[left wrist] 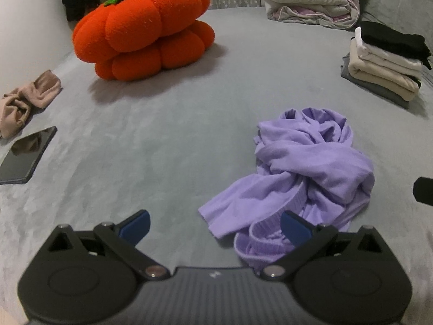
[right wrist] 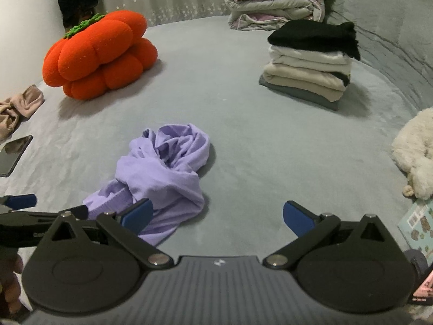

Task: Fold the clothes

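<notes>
Lying crumpled on a grey bed cover [left wrist: 176,135], a purple garment [left wrist: 305,173] sits in a twisted heap near the front of the scene, its ribbed hem nearest the cameras. The left gripper [left wrist: 215,227] hangs low over the cover with its blue-tipped jaws spread wide and holding nothing; its right fingertip [left wrist: 293,228] overlaps the garment's hem in the left wrist view, though whether it touches the cloth cannot be told. The right gripper [right wrist: 217,216] is likewise wide open and empty, with the garment just beyond its left fingertip [right wrist: 138,215] and bare cover between the two tips. At the near left edge of the right wrist view, the left gripper's blue tip and black arm show beside the garment. Far left, an orange pumpkin cushion [left wrist: 143,31] with a green stalk rests on the cover. Far right stands a stack of folded clothes [right wrist: 308,59], black on top, then white and beige layers with grey at the bottom. Behind it lies a rolled quilt [right wrist: 273,2]. At the left edge, a beige garment [left wrist: 25,100] lies bunched beside a dark phone [left wrist: 25,155]. A fluffy white item [right wrist: 416,154] sits at the right edge of the right wrist view.
</notes>
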The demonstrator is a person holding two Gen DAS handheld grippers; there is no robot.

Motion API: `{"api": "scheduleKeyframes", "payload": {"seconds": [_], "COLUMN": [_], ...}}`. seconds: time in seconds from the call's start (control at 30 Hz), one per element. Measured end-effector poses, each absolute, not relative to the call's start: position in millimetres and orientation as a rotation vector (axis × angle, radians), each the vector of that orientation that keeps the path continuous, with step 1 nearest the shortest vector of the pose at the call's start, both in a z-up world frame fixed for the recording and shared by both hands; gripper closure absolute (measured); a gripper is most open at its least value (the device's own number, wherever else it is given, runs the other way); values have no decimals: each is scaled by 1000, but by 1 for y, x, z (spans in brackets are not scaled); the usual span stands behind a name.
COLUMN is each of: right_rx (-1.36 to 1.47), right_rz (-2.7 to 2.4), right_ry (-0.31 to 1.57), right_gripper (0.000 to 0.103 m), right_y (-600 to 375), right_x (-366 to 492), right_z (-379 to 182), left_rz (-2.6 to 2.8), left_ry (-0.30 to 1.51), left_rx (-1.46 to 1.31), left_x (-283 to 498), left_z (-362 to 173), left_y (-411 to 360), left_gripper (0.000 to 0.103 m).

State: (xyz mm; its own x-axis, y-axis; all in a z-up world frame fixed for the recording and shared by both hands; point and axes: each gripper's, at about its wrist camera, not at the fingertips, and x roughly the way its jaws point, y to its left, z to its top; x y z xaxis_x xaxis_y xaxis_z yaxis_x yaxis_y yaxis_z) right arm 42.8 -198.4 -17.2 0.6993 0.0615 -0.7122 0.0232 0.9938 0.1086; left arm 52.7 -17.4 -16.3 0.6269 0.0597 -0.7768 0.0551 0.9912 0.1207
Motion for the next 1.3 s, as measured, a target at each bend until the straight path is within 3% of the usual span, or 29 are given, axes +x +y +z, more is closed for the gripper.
{"api": "scheduleKeyframes", "payload": {"seconds": [0.6,0.77,1.03,1.13,1.3], "right_rx": [117,43,-60,-54,-42], "right_rz": [29,18,52,64,82], "right_ry": [943,969,895,946,865], "right_gripper": [0,0,0,0,0], "right_y": [-204,-203,-197,-200,-200], "right_x": [98,100,87,94,81], "right_z": [-84,-105,-107,-98,-68], "left_rz": [-83,-117,-151,-164,-203], "left_ry": [824,805,781,799,813], "left_rx": [196,99,49,36,10], "left_x": [70,71,70,71,70], "left_z": [-72,-82,-88,-86,-79], "left_y": [-26,-12,-5,-2,1], "left_gripper": [0,0,0,0,4]}}
